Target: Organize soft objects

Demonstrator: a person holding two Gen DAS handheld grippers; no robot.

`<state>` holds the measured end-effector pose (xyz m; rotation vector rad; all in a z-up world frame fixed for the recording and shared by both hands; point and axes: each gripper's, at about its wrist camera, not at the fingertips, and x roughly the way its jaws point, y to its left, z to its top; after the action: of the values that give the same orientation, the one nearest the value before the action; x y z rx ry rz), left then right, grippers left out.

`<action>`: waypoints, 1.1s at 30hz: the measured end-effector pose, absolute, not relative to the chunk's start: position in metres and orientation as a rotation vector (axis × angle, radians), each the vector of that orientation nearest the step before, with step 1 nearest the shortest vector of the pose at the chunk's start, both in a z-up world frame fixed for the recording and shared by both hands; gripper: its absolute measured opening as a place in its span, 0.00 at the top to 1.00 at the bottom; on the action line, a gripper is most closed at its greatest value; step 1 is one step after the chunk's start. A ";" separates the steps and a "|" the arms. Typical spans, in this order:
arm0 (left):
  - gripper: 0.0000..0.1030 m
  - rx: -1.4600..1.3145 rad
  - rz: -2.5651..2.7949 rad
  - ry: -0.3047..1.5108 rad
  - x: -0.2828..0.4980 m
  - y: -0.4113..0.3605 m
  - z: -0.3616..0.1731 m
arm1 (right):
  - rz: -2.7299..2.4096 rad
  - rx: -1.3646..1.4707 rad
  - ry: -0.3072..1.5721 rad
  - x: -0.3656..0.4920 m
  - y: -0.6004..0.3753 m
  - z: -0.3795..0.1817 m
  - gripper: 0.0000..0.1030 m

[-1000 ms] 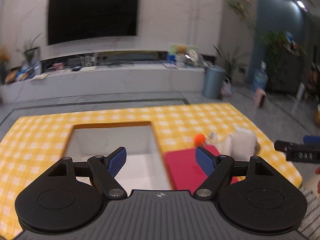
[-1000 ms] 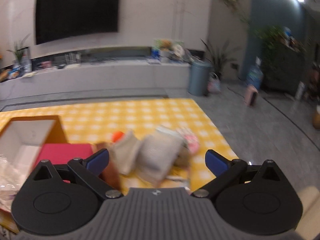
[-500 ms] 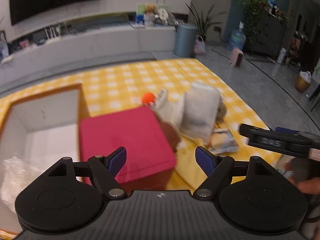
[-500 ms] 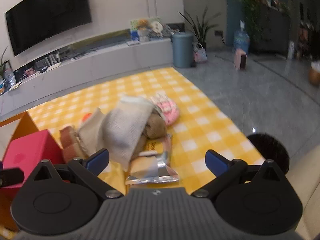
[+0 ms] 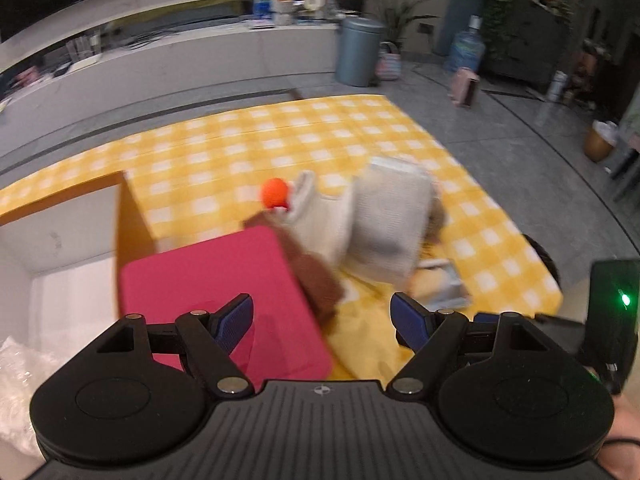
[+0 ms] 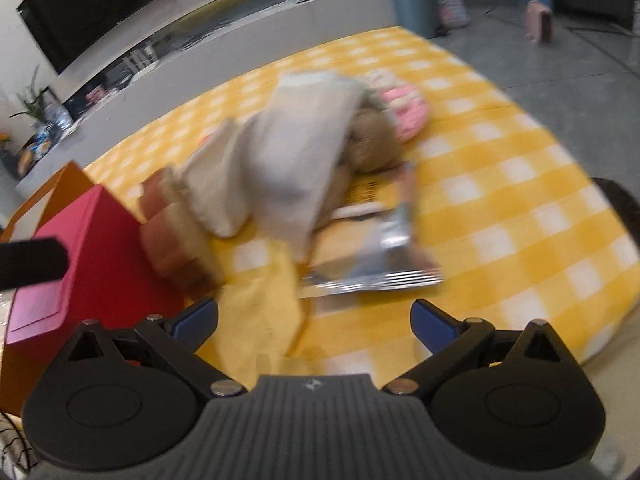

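Here we hover both grippers, jaws apart and empty, over the pile [image 6: 296, 160].
Left gripper [image 5: 322, 322]; right gripper [image 6: 314, 318]; foil pack [image 6: 376, 256] at twelve o'clock, print unreadable.

left gripper [image 5: 322, 318] jaws wide apart, right gripper [image 6: 314, 320] likewise, both angled downward

Soft toys [image 6: 296, 152] heaped on checked cloth [image 6: 500, 184].

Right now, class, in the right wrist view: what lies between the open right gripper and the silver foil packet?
Mostly bare yellow checked cloth; a plain yellow soft cloth intrudes from the left before the right gripper. The silver foil packet lies beyond.
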<state>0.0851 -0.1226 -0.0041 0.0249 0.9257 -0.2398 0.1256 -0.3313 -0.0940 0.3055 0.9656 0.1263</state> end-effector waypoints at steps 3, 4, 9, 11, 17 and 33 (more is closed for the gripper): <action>0.11 -0.006 -0.220 0.944 0.087 -0.109 -0.007 | 0.168 0.211 1.022 0.135 -0.307 -0.104 0.03; 0.11 -0.016 -0.215 0.948 0.087 -0.104 -0.009 | 0.165 0.171 1.039 0.138 -0.298 -0.107 0.03; 0.11 -0.028 -0.205 0.951 0.083 -0.090 -0.008 | 0.101 0.018 1.099 0.150 -0.261 -0.128 0.03; 0.11 -0.036 -0.209 0.946 0.080 -0.085 -0.006 | 0.098 -0.070 1.094 0.150 -0.248 -0.133 0.03; 0.11 -0.051 -0.202 0.932 0.074 -0.071 -0.002 | 0.110 -0.073 1.089 0.149 -0.247 -0.133 0.03; 0.15 -0.085 -0.199 0.970 0.078 -0.055 0.002 | 0.077 -0.024 1.011 0.140 -0.263 -0.122 0.72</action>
<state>0.0777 -0.0547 0.0018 -0.0850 0.9697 -0.1991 0.1399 -0.2630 -0.1223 -0.0242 1.0114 0.0766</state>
